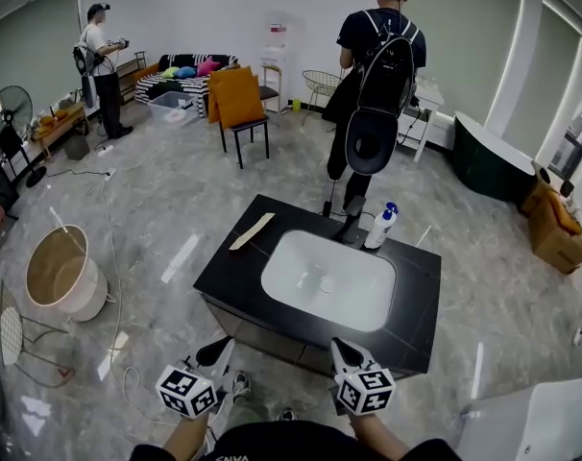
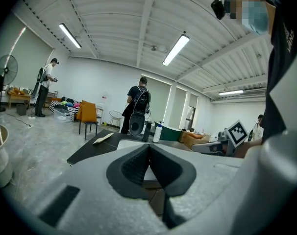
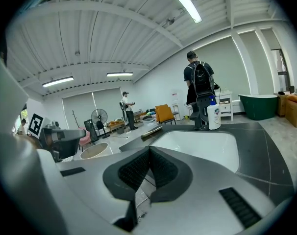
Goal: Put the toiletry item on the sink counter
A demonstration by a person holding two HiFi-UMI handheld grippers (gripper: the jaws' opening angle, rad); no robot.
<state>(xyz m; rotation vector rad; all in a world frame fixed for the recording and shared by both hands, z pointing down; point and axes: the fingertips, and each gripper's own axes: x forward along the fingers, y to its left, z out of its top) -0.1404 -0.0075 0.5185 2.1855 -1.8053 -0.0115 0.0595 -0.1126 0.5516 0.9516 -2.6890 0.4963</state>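
A white bottle with a blue cap (image 1: 380,227) stands upright on the black sink counter (image 1: 231,270), at its far side beside the dark faucet (image 1: 350,225). The white basin (image 1: 327,279) fills the counter's middle. A flat beige strip (image 1: 253,231) lies on the far left corner. My left gripper (image 1: 219,352) and right gripper (image 1: 343,352) hover at the near edge, both shut and empty. The left gripper view has shut jaws (image 2: 148,146) with the bottle (image 2: 158,132) far ahead. In the right gripper view the jaws (image 3: 149,150) are shut too, with the bottle (image 3: 214,116) beyond the basin (image 3: 197,145).
A person with a backpack (image 1: 379,70) stands just behind the counter. Another person (image 1: 100,65) is at the far left near a sofa. An orange chair (image 1: 238,102), a round tub (image 1: 63,272), a fan (image 1: 8,123), a cardboard box (image 1: 558,229) and floor cables surround the counter.
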